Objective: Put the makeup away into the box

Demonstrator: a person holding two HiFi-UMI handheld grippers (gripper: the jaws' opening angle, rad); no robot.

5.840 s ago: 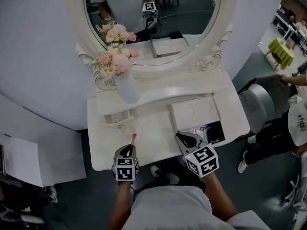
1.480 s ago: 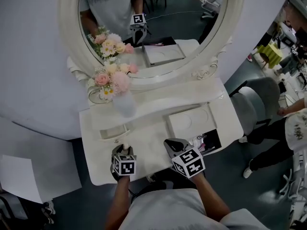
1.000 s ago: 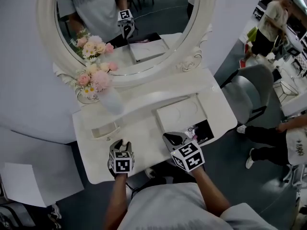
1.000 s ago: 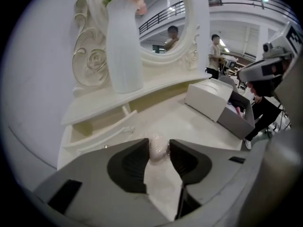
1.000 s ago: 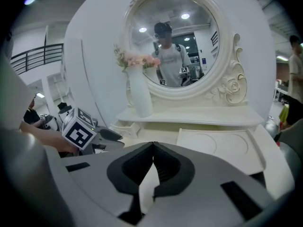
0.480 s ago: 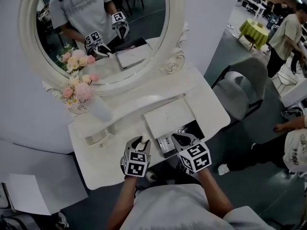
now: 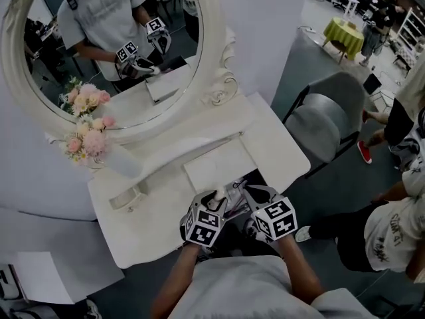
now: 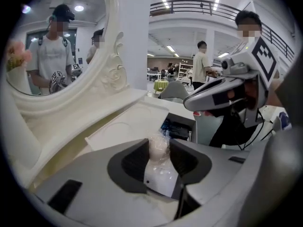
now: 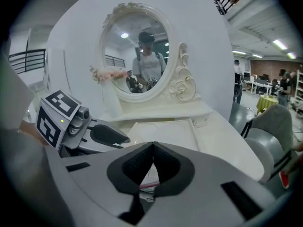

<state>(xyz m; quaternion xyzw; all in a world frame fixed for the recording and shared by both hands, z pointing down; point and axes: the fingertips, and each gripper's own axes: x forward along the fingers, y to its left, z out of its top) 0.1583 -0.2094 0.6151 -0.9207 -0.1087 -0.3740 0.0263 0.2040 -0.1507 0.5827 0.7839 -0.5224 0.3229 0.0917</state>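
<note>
Moved: left gripper [image 7: 215, 201], from the counter's [image 7: 133, 226] left part across to the box. Held: pale wrapped makeup [image 8: 159, 170], pinched between its jaws. Right gripper [image 9: 152, 161]: pressed together, empty, close alongside. Box [image 8: 179, 129]: open, dark, just beyond; lid [image 8: 127, 129] flat beside it. Handling: carry over the opening, keep clear of the right gripper, lower inside, then release.

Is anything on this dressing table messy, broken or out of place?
Nothing spilled or broken. The small drawer below the vase stands pulled out, and the box sits open, its lid flat on the table.
</note>
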